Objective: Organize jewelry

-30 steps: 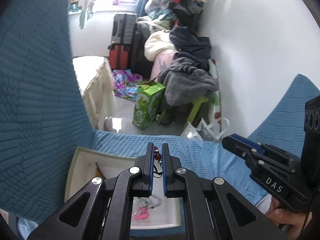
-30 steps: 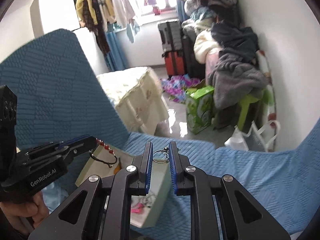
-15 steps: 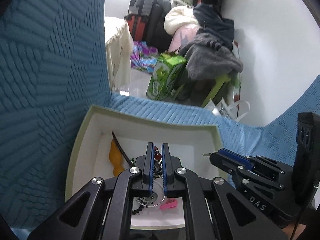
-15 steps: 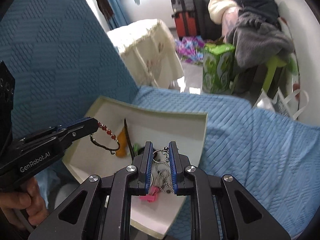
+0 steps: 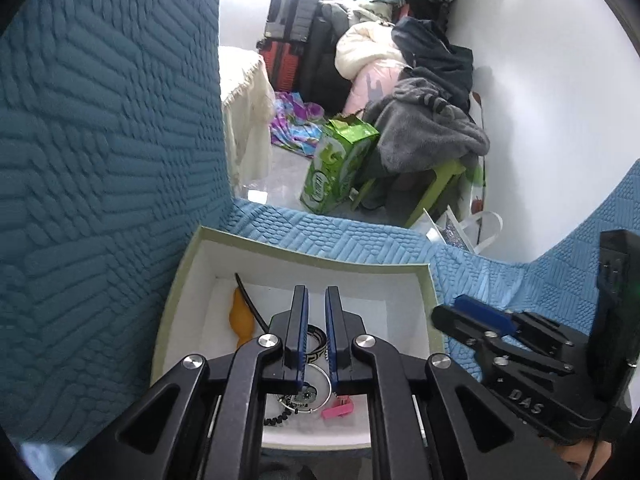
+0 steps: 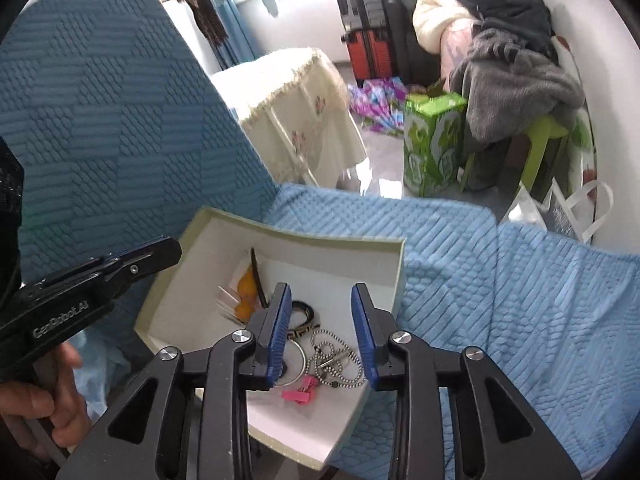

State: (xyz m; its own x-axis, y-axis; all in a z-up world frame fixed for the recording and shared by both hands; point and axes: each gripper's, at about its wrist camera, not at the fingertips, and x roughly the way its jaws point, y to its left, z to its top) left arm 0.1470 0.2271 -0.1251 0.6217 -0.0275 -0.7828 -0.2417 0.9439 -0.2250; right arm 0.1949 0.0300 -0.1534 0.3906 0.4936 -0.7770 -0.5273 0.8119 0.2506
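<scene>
A pale green box with a white inside [image 5: 428,292] [image 6: 396,280] lies on the blue sofa seat. It holds a silver ball chain [image 6: 340,364], a black bangle [image 6: 304,314], a silver ring bangle [image 6: 298,364], a pink clip [image 6: 298,394] [image 5: 338,408] and an orange piece [image 5: 240,318] [image 6: 245,298]. My right gripper [image 6: 322,328] is open over the chain, which lies loose in the box. My left gripper [image 5: 316,320] stands slightly open above the box with nothing between its pads. The red bead bracelet is not in sight.
The blue textured sofa back [image 5: 100,140] rises on the left. Beyond the seat edge are a green carton [image 6: 432,140], a cloth-covered table [image 6: 296,92], suitcases [image 6: 368,20] and a pile of clothes [image 6: 512,60] on a green stool.
My right gripper opened and let the silver chain drop into the box. My left gripper parted slightly and the red bead bracelet is no longer in it. Both grippers came lower over the box.
</scene>
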